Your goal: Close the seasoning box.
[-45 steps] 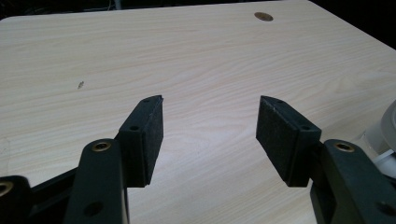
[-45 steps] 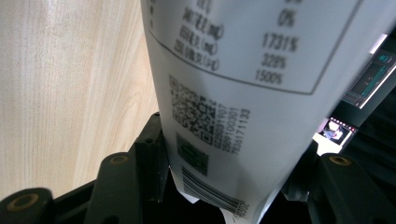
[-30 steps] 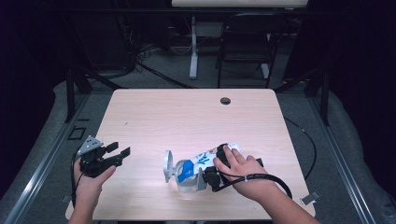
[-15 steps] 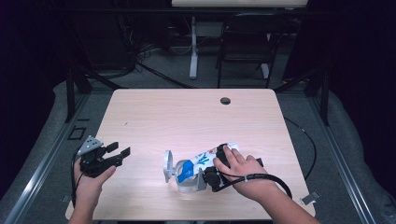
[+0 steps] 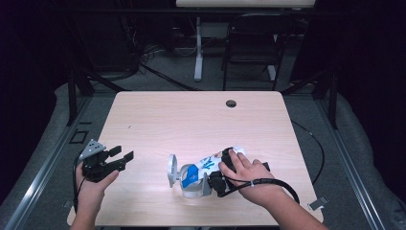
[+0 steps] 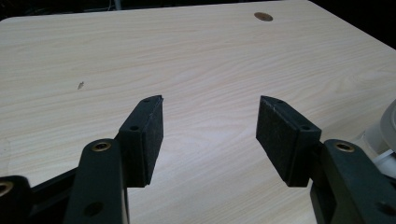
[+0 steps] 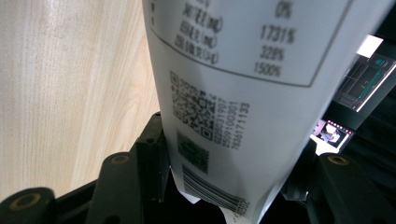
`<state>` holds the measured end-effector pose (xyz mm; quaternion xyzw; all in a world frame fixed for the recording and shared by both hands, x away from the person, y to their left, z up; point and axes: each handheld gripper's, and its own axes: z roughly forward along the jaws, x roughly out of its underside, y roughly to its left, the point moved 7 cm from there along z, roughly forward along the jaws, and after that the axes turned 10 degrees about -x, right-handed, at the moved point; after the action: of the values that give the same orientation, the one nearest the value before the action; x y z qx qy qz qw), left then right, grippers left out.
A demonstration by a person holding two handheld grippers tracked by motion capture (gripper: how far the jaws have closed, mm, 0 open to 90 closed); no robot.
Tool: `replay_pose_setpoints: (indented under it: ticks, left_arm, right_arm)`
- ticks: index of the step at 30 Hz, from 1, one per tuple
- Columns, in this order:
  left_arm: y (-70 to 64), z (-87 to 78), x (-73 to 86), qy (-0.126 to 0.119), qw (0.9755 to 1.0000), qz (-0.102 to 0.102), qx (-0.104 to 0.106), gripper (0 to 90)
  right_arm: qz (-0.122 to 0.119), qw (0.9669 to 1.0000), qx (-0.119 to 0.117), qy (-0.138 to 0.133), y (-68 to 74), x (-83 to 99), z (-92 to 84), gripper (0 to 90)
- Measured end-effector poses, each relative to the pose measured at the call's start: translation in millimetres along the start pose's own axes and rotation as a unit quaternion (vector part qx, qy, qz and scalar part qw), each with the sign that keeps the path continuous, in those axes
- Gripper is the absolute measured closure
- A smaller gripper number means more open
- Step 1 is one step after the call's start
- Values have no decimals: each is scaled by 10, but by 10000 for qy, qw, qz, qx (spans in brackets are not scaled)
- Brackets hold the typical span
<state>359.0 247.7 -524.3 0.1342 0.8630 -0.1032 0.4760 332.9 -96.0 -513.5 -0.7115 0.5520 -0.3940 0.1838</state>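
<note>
A white pouch [image 5: 207, 164] with blue print lies tilted near the table's front, its lower end resting on a grey metal holder [image 5: 190, 187] with a round disc [image 5: 171, 168]. My right gripper [image 5: 209, 178], under the person's hand, is shut on the pouch's end. In the right gripper view the pouch [image 7: 224, 70] shows a QR code and barcode, pinched between the two jaws of the right gripper [image 7: 229, 158]. My left gripper [image 5: 123, 154] stands open at the front left, apart from the pouch, with only bare tabletop between the jaws of the left gripper [image 6: 212, 116].
The light wooden table [image 5: 191, 120] has a dark cable hole [image 5: 231, 103] at its far middle. A black cable [image 5: 287, 189] loops from the right gripper. A chair [image 5: 251, 43] and a desk leg stand beyond the table. The grey holder's edge [image 6: 387, 128] shows right of the left gripper.
</note>
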Motion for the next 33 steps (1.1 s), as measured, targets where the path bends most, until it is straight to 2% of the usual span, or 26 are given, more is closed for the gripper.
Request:
replay_pose_setpoints:
  ticks: [33]
  left_arm:
    - [4,6,5,1,10000,-2,4,419]
  right_arm:
    - [-58,10000,44,-46,-10,-8,-8,471]
